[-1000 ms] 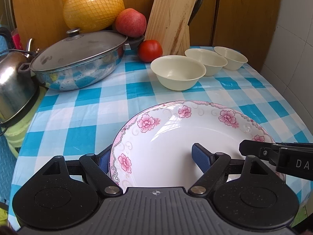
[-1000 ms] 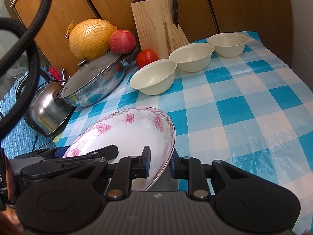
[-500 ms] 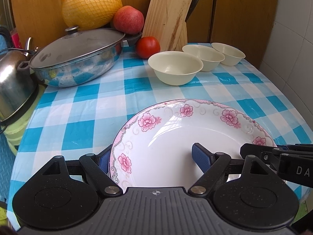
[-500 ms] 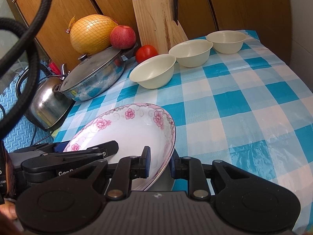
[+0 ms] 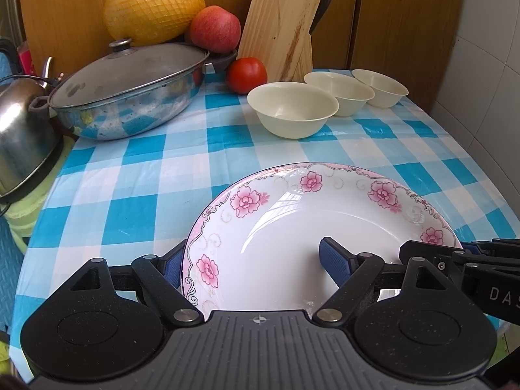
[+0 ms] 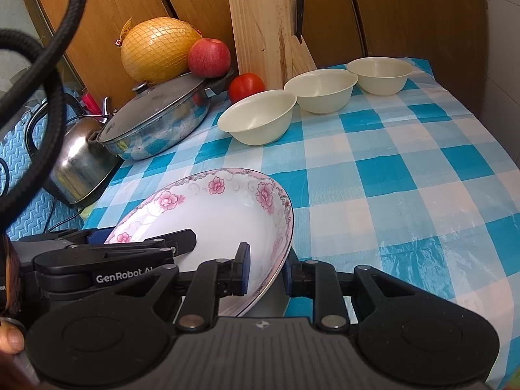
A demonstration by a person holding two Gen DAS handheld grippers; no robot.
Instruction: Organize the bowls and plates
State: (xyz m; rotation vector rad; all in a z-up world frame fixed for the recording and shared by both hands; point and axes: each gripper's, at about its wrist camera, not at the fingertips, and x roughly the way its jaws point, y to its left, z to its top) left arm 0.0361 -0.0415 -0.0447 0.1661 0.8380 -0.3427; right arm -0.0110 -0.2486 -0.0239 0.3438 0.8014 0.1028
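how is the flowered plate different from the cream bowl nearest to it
The flowered plate is wide and shallow; the nearest cream bowl is smaller across and deeper. The plate has pink flowers and a scrolled rim; the bowl is plain. The plate sits tilted with the right gripper straddling its rim; the bowl stands level and untouched on the checked tablecloth. Both are empty, round and glossy.

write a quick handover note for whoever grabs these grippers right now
Left gripper: open wide, straddling the near-left rim of the floral plate, one finger inside the plate, one outside.
Right gripper: shut on the plate's right rim, plate tilted.
Three cream bowls sit apart in a row by the knife block, not stacked.
Done: plate gripped.
Left: place the plate, gather the bowls.
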